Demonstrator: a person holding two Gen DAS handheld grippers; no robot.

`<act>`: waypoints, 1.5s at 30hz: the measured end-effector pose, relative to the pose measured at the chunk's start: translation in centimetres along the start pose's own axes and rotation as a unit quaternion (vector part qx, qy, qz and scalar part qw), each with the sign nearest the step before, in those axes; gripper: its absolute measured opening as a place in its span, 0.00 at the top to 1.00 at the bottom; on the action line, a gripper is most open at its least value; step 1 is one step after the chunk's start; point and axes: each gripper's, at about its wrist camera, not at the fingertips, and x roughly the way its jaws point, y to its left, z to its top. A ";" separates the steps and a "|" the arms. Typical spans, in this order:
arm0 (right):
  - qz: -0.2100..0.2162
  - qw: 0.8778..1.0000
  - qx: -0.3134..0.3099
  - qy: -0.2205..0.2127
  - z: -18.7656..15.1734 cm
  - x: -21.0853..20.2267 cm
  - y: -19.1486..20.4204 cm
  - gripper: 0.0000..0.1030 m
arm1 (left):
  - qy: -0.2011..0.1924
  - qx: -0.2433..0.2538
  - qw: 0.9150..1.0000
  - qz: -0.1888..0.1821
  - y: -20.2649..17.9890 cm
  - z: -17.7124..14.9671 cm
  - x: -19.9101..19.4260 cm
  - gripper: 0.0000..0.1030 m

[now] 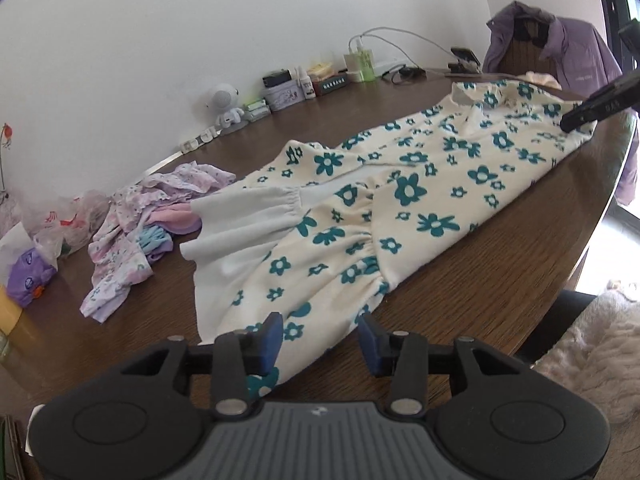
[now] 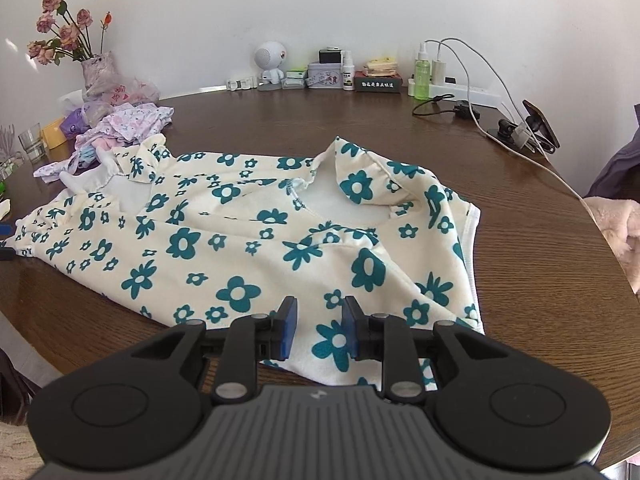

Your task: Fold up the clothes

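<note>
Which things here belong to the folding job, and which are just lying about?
Job:
flowered dress
left gripper, open
right gripper, open
pile of small clothes, probably next

Lying about:
vase of flowers
round white speaker
green bottle
power strip
purple jacket

Your left claw (image 1: 320, 340) has two blue rubber fingertips (image 1: 272, 336) on black finger blocks, each carried by matte black linkage arms with round silver pivot screws. Behind the fingertips sits a ribbed grey housing with a small pale logo, flanked by rounded black shells, each with a circular recess. Your right claw (image 2: 320, 326) is built the same: blue fingertips (image 2: 289, 326), black arms, silver screws, ribbed grey housing bearing the same logo.
</note>
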 end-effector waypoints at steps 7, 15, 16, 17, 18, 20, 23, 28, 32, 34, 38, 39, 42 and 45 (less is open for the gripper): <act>-0.022 1.000 -0.020 0.003 -0.7 0.0 -0.2 0.77 | 0.031 -0.004 0.998 0.063 1.6 -0.4 1.5 0.89; -0.009 1.000 -0.007 -0.016 0.0 -1.9 -0.4 0.76 | -0.009 -0.074 0.990 0.119 3.7 0.2 -1.3 0.80; -0.006 1.000 -0.003 -0.022 0.3 -2.2 -0.4 0.76 | -0.024 -0.075 0.991 0.108 3.4 0.8 -1.5 0.80; -0.003 1.000 -0.001 -0.025 0.5 -2.2 -0.4 0.76 | -0.033 -0.075 0.993 0.085 2.9 1.5 -1.4 0.80; 0.000 1.000 -0.001 -0.025 0.6 -1.9 -0.3 0.76 | -0.042 -0.076 0.994 0.061 2.4 2.2 -1.2 0.78; 0.008 1.000 -0.002 -0.021 0.9 -1.1 0.1 0.76 | -0.060 -0.077 0.995 0.013 1.5 3.7 -0.9 0.74; 0.016 1.000 -0.003 -0.016 0.7 -0.3 0.4 0.76 | -0.045 -0.063 0.997 -0.014 -0.3 4.4 1.2 0.73; 0.028 1.000 -0.001 -0.012 0.2 0.5 0.6 0.76 | -0.010 -0.095 0.995 -0.027 -0.4 3.1 3.7 0.73; 0.038 0.999 -0.006 -0.016 0.5 0.4 0.7 0.66 | -0.020 -0.116 0.993 -0.032 0.3 3.7 2.9 0.51; 0.044 0.999 -0.017 -0.026 1.3 -0.3 0.6 0.57 | -0.024 -0.121 0.992 -0.033 0.7 4.3 2.4 0.33; 0.057 0.997 -0.032 -0.048 3.6 -1.7 0.1 0.29 | -0.045 -0.136 0.989 -0.027 2.2 7.0 1.8 0.13; 0.060 0.996 -0.046 -0.049 4.7 -1.9 -0.1 0.18 | -0.049 -0.138 0.989 -0.023 2.6 7.9 1.8 0.12; 0.040 0.993 -0.107 -0.040 8.4 -1.6 -0.7 0.14 | -0.051 -0.119 0.991 -0.025 3.5 11.0 2.7 0.10; 0.021 0.989 -0.146 -0.016 12.4 -0.1 -2.1 0.14 | -0.041 -0.095 0.994 -0.035 4.5 14.2 4.5 0.10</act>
